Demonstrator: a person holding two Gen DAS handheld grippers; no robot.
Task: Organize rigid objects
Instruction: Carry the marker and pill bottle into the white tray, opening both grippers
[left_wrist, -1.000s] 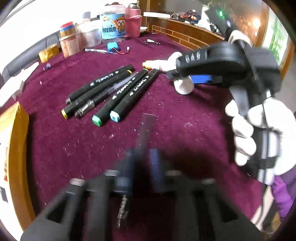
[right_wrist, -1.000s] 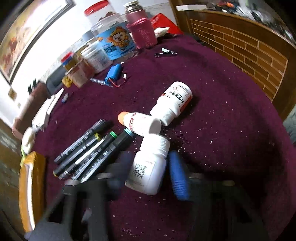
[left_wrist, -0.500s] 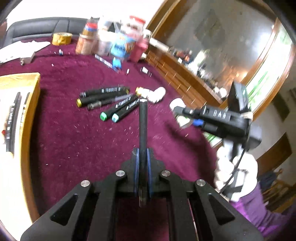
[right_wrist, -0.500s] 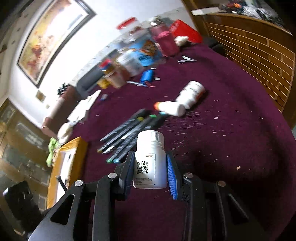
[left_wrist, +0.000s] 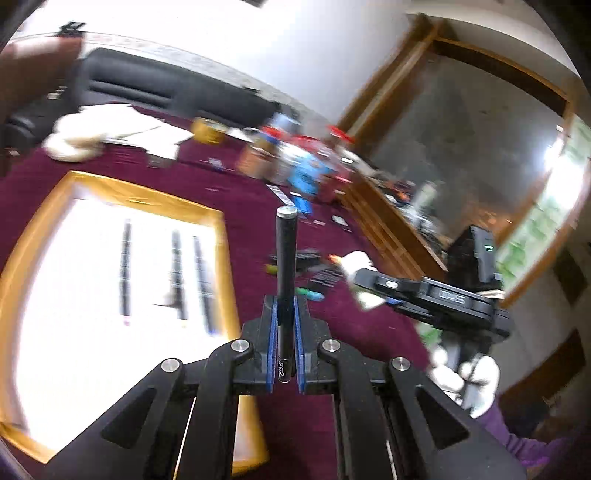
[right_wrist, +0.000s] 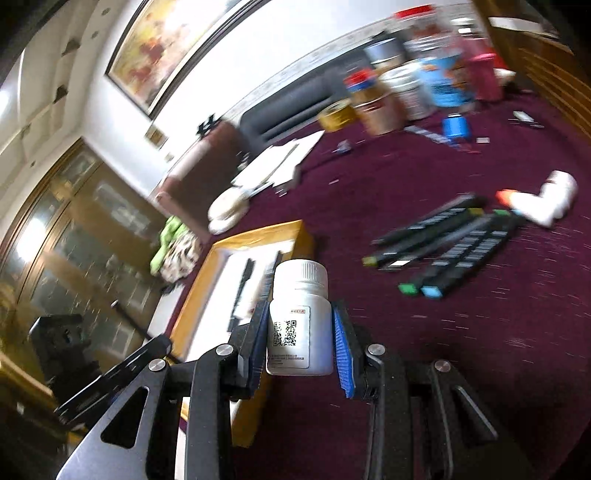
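Note:
My left gripper (left_wrist: 284, 306) is shut on a black marker (left_wrist: 285, 258) that points forward, held above the maroon table near the wooden tray (left_wrist: 218, 218). The tray holds three dark pens (left_wrist: 177, 273) on its white floor. My right gripper (right_wrist: 300, 314) is shut on a white pill bottle (right_wrist: 300, 317) with a QR label, held upright above the table beside the tray (right_wrist: 258, 232). Several black markers (right_wrist: 454, 243) and two white bottles (right_wrist: 543, 199) lie on the cloth. The right gripper also shows in the left wrist view (left_wrist: 369, 291).
Jars, tins and a blue canister (right_wrist: 413, 92) crowd the table's far edge. Papers (right_wrist: 280, 162) and a white object lie beyond the tray. A wooden rail (left_wrist: 388, 229) runs along the table's right side. A brown chair (right_wrist: 199, 173) stands behind the table.
Both grippers have lifted off the cloth and swung left toward the wooden tray, the left carrying the black marker and the right carrying the white bottle.

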